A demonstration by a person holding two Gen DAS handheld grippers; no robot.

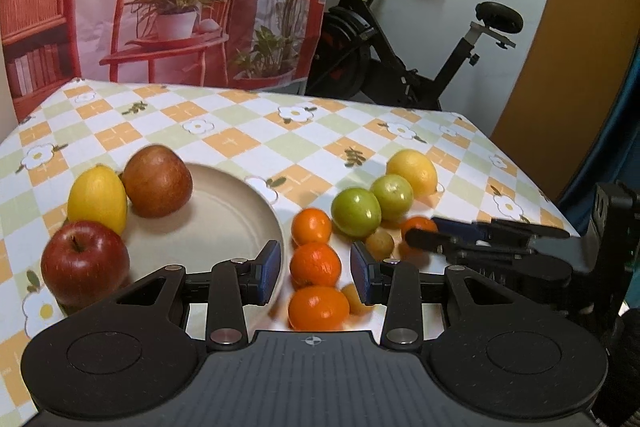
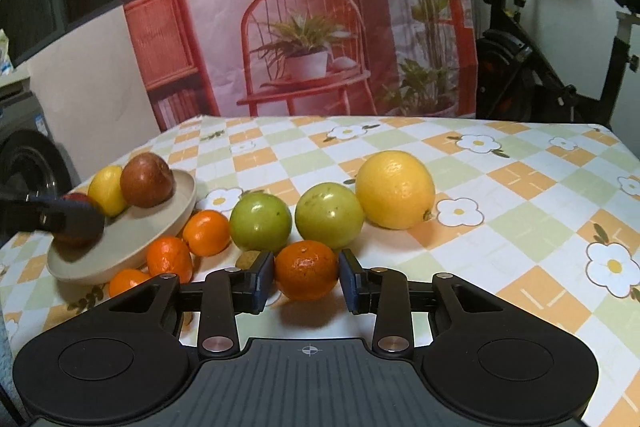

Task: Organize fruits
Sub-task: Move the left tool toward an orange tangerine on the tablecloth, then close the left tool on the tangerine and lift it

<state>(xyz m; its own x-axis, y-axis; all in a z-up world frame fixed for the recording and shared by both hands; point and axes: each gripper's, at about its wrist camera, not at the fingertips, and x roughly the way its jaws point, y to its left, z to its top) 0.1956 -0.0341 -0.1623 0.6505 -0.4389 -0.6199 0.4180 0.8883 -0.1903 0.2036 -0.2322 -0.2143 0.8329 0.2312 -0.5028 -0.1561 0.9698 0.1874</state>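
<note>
Right tool [image 2: 307, 277]: pads pressed on both flanks of a mandarin [image 2: 306, 270], which sits on the surface just right of the plate [image 2: 120, 247]; narrow gap, filled by the fruit.
Left tool [image 1: 315, 269]: nearly closed and holding nothing; its left pad hangs over the plate's right rim, and three mandarins lie below it, just right of the plate.
Nearest loose mandarin [image 1: 319, 308]: under the left tool's gap, not touched by either pad.
Handling: a mandarin is probably light, with soft, loose skin that bruises under a hard squeeze; being round, it may roll or slip, so a hold across its widest middle looks safest.
Plate contents: red apple [image 1: 85, 263] at the near left rim, lemon [image 1: 97, 199] and a darker apple [image 1: 157, 181] behind it.
Green fruits [image 2: 261, 221]: a pair, right of the plate and beyond the held mandarin, side by side; likely firmer.
Large lemon [image 2: 395, 189]: farthest right of the plate, touching the second green fruit.
Surface [image 2: 520, 187]: checked flowered cloth, possibly slick.
</note>
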